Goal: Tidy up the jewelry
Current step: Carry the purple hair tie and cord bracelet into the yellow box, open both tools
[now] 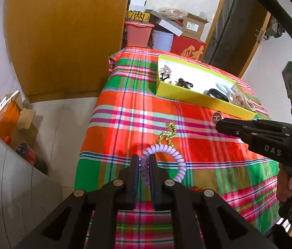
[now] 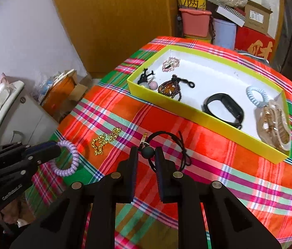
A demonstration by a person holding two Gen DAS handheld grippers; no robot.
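Observation:
A lilac spiral hair tie (image 1: pixel 172 155) sits between the pads of my left gripper (image 1: pixel 144 162), which is shut on its near side low over the plaid cloth. The right wrist view shows that gripper (image 2: pixel 57 148) and the lilac tie (image 2: pixel 68 159) at the left. My right gripper (image 2: pixel 147 153) is shut on the dark round bead (image 2: pixel 147 151) of a black cord hair tie (image 2: pixel 167 137). A round brown charm (image 1: pixel 216 117) sticks out at its tip. A gold chain (image 2: pixel 105 141) lies on the cloth between both grippers. The yellow box (image 2: pixel 208 117) stands behind.
The box holds a black wristband (image 2: pixel 224 108), a blue spiral tie (image 2: pixel 257 94), a beige claw clip (image 2: pixel 274 124), a beaded bracelet (image 2: pixel 169 87) and small clips. The table's left edge (image 1: pixel 88 128) drops to the floor. Tubs and cartons (image 2: pixel 224 20) are stacked behind the table.

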